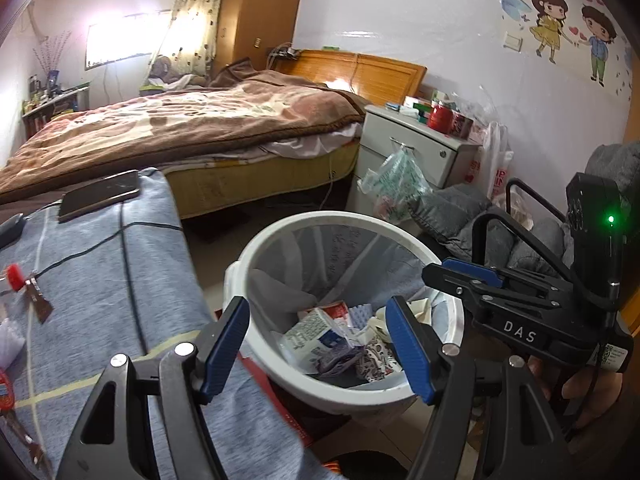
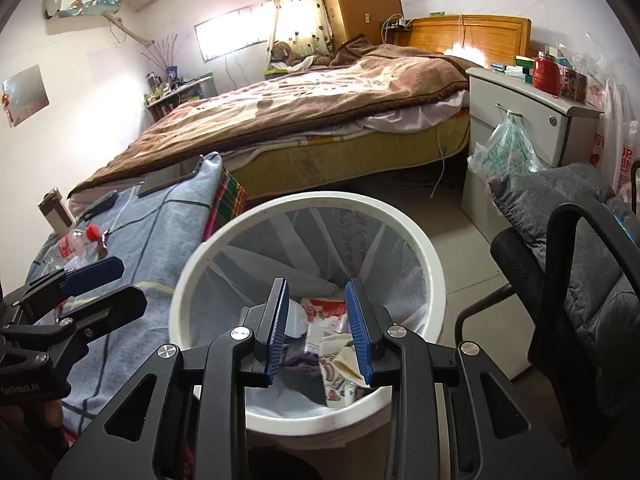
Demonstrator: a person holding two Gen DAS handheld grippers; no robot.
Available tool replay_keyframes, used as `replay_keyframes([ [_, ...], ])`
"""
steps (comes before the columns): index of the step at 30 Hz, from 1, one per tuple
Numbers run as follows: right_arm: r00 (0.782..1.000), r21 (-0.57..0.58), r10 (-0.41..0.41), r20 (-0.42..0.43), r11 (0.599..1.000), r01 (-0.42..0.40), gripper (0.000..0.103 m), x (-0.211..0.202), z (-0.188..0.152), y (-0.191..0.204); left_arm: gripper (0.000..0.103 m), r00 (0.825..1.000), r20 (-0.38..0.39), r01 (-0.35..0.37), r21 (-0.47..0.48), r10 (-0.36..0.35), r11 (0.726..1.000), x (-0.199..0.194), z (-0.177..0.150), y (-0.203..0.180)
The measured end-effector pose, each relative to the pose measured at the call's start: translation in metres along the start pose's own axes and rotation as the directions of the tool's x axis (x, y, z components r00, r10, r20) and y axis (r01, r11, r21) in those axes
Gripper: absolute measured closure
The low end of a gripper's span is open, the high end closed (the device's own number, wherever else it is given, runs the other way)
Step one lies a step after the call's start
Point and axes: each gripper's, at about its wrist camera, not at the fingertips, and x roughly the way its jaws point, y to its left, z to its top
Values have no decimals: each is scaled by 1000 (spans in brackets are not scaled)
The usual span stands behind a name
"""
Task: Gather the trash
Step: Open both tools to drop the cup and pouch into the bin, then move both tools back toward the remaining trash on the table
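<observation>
The trash collected so far lies at the bottom of the white bin [image 2: 430, 280], directly below and ahead of the right gripper [image 2: 318, 330] and between and beyond the fingers of the left gripper [image 1: 320, 346]. It is seen as crumpled paper, a flattened printed carton [image 1: 310, 334] and torn wrappers [image 2: 338, 376]. Such scraps are judged to be light, soft and easily crushed; little force is needed, and a raised fold or crumpled edge is the best place to be pinched, since flat sheets are likely to slip off the ribbed blue pads. The thin liner [image 2: 360, 248] stretched inside the bin is judged to be flimsy and is better left untouched.

More likely trash is seen to the left of the fingers, on the blue-grey cloth [image 1: 100, 264]: a clear plastic bottle with a red cap [image 2: 76, 242], judged light, smooth and prone to rolling, best taken across its body.

The fingers of the right gripper are parted moderately, with nothing between the pads and nothing touched. The fingers of the left gripper are spread wider, likewise empty, with the bin rim framed between them.
</observation>
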Motion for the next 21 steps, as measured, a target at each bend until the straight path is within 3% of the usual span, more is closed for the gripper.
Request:
replay_keyframes([
  [21, 993, -63, 107, 42, 993, -104, 71, -8, -4, 64, 31, 984, 80, -150, -95, 158, 984, -73, -26, 68],
])
